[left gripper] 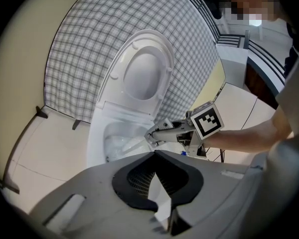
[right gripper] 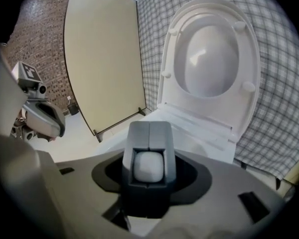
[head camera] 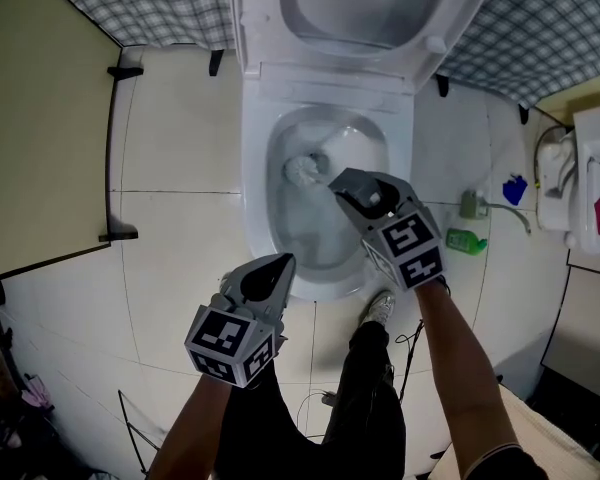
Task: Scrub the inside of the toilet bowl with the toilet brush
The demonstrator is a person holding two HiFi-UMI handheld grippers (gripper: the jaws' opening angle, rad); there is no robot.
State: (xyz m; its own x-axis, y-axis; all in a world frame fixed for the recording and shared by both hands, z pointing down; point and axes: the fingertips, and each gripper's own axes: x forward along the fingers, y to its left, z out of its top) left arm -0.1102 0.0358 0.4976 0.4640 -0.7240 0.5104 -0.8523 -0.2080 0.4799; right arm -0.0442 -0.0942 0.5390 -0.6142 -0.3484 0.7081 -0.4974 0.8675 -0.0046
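Gripped the toilet brush (head camera: 302,168) with the right gripper (head camera: 342,183), jaws clamped together on the rounded white end of its handle. Found the bristle head low inside the toilet bowl (head camera: 325,243), toward the back of the basin. Held the left gripper (head camera: 278,265) shut on nothing, just beside the bowl's front rim.

Judged the hold short: could let the handle twist or slide in the clamp under hard sideways pressure. Could flick dirty water over the rim onto the floor with fast strokes. Could knock the raised seat (head camera: 360,8) by lifting too high.
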